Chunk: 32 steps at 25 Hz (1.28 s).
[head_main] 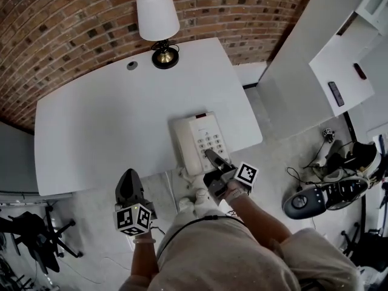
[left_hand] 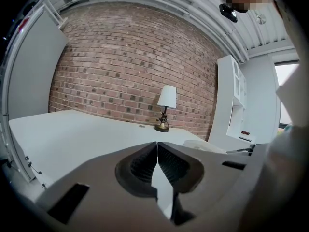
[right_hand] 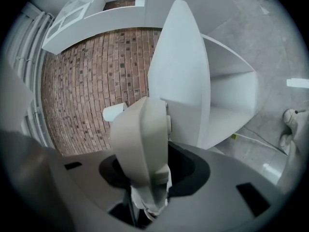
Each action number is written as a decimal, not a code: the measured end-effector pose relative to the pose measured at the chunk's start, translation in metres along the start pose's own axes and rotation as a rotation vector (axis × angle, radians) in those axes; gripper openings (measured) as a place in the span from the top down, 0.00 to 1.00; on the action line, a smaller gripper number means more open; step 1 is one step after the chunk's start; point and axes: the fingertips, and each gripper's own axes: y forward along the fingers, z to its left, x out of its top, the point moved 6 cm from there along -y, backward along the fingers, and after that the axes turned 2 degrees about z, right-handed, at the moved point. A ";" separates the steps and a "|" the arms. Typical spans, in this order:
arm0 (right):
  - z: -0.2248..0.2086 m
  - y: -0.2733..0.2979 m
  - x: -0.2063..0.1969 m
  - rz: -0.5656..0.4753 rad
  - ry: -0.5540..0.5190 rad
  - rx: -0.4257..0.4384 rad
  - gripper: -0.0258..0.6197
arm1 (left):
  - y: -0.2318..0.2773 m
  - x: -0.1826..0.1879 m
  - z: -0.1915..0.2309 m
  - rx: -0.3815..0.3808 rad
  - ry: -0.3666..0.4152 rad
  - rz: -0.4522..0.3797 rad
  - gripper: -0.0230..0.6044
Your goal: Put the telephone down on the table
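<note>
The right gripper (head_main: 213, 158) has its fingers clamped on the near edge of the telephone (head_main: 197, 141), over the near right part of the white surface (head_main: 109, 126). The left gripper (head_main: 129, 183), fingers (left_hand: 137, 168) together and empty, hangs just off the near edge.

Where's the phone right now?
In the head view the telephone is right of centre, over the near edge of the white table, gripped at its near end by the right gripper, with the lamp far behind it.
</note>
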 end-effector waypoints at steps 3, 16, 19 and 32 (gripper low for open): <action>0.000 0.003 -0.001 -0.022 0.019 -0.069 0.70 | 0.008 0.006 0.005 -0.029 0.004 0.003 0.95; 0.006 0.002 -0.004 -0.026 0.093 -0.280 0.44 | 0.024 0.007 0.018 -0.121 -0.010 0.038 0.95; 0.010 0.005 -0.006 -0.001 0.089 -0.329 0.38 | 0.023 0.003 0.022 -0.126 -0.024 0.046 0.95; -0.018 0.013 -0.016 -0.096 0.229 -0.378 0.25 | 0.022 -0.002 0.032 -0.130 -0.047 0.050 0.95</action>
